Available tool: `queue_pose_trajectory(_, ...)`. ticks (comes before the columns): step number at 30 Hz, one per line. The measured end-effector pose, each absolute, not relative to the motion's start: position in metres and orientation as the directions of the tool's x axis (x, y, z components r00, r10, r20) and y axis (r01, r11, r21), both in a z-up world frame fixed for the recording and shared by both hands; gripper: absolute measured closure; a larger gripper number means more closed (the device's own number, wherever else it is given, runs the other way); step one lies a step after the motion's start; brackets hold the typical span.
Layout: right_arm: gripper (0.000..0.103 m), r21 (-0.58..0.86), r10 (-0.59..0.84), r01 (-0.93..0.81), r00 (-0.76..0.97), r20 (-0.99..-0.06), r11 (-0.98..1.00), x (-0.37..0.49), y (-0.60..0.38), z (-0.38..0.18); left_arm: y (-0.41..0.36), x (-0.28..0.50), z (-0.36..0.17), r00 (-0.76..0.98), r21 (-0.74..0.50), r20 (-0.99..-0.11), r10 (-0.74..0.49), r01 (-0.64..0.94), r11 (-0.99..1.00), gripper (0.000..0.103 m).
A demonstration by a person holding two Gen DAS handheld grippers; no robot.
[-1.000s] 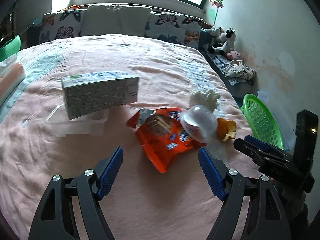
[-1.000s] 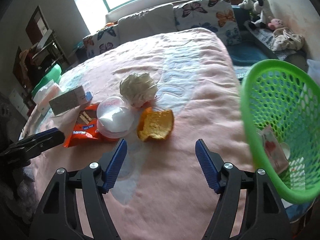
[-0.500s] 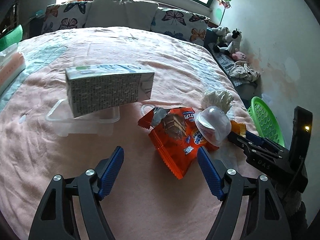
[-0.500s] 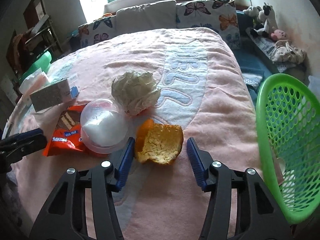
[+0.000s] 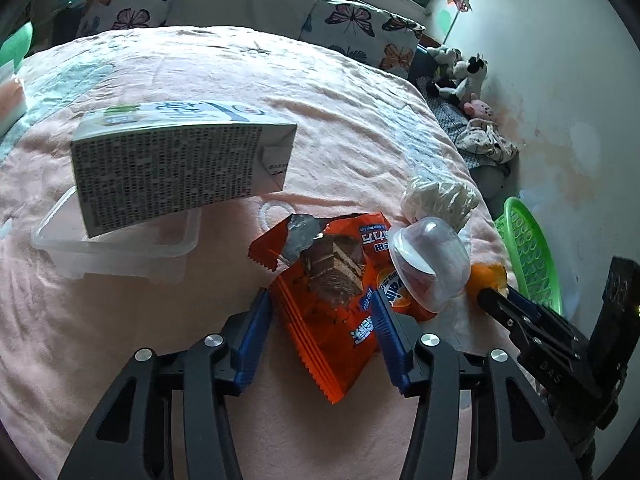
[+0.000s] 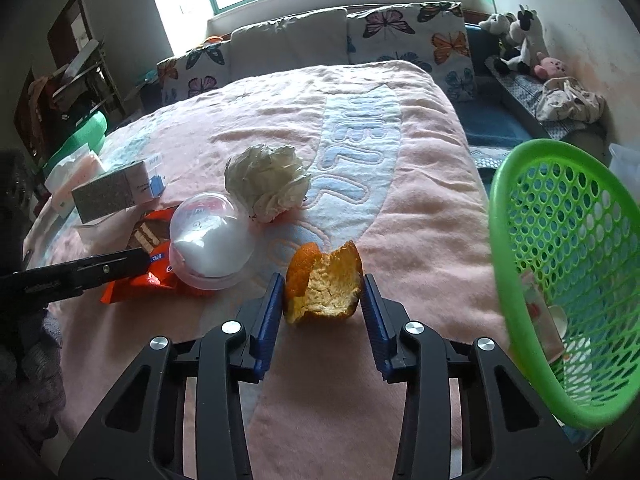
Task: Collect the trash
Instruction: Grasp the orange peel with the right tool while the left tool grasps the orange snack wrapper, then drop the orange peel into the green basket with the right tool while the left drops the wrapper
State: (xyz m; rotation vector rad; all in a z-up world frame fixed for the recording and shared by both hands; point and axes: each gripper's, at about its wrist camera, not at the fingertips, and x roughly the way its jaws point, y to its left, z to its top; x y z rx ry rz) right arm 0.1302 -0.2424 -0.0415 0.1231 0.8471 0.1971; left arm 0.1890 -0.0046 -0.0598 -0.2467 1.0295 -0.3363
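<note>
Trash lies strewn on a pink blanket [image 5: 120,360] covering a bed. Furthest left in the left wrist view, a printed carton [image 5: 176,168] rests tilted on the rim of a clear tray [image 5: 120,252]. Just right of the tray lies a torn orange wrapper [image 5: 332,320] with a chocolate wafer [image 5: 336,268] showing at its open end. The left gripper [image 5: 320,322] straddles the wrapper's lower half, its blue pads at either edge of the wrapper; whether they press it I cannot tell. A clear cup [image 5: 432,264] lies on its side on the wrapper's right part, with a crumpled tissue [image 5: 440,200] behind it. Right of the cup sits an orange peel [image 6: 324,284], lying on the blanket between the blue pads of the right gripper [image 6: 323,294]; the left pad touches the peel and the right pad is just beside it, so the jaws are narrowed around the peel, though a firm grip cannot be confirmed. A green basket [image 6: 516,216] stands at the bed's right edge, near the peel, with a few scraps inside. Butterfly pillows [image 6: 408,36] line the head of the bed, and plush toys [image 6: 516,36] sit by the right wall.
</note>
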Motion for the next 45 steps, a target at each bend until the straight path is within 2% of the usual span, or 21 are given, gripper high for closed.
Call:
queue_pose_trajectory(8,0.063,0.202,0.229,-0.117,0.649,-0.725,0.972,0.123,-0.246,-0.041,0.004,0.182,-0.057,0.485,-0.369,-0.789,-0.377,0.117,0.922,0.050)
queue_pose_trajectory(17,0.063,0.213,0.235,-0.115,0.652,-0.721,0.970,0.116,-0.246,-0.040,-0.002,0.184,-0.062,0.474,-0.437,-0.765,-0.437,0.117,0.892,0.050)
queue_pose_trajectory(18,0.063,0.213,0.235,-0.115,0.653,-0.720,0.970,0.115,-0.246,-0.039,-0.003,0.184,-0.062,0.476,-0.439,-0.762,-0.440,0.122,0.890,0.053)
queue_pose_trajectory(19,0.063,0.213,0.235,-0.114,0.654,-0.719,0.970,0.115,-0.246,-0.039,-0.004,0.184,-0.062,0.476,-0.437,-0.761,-0.442,0.128,0.890,0.061)
queue_pose_trajectory(25,0.063,0.224,0.237,-0.106,0.660,-0.713,0.969,0.110,-0.250,-0.038,-0.009,0.181,-0.057,0.482,-0.433,-0.753,-0.448,0.149,0.889,0.079)
queue_pose_trajectory(28,0.063,0.228,0.237,-0.102,0.666,-0.707,0.968,0.106,-0.253,-0.035,-0.009,0.177,-0.047,0.506,-0.404,-0.749,-0.428,0.164,0.900,0.085)
queue_pose_trajectory(38,0.063,0.251,0.228,-0.071,0.697,-0.680,0.965,0.089,-0.272,-0.023,0.003,0.153,0.005,0.619,-0.338,-0.688,-0.379,0.188,0.922,0.089)
queue_pose_trajectory(45,0.065,0.266,0.218,-0.040,0.698,-0.682,0.963,0.081,-0.288,-0.024,-0.002,0.143,0.032,0.638,-0.364,-0.641,-0.428,0.238,0.900,0.089)
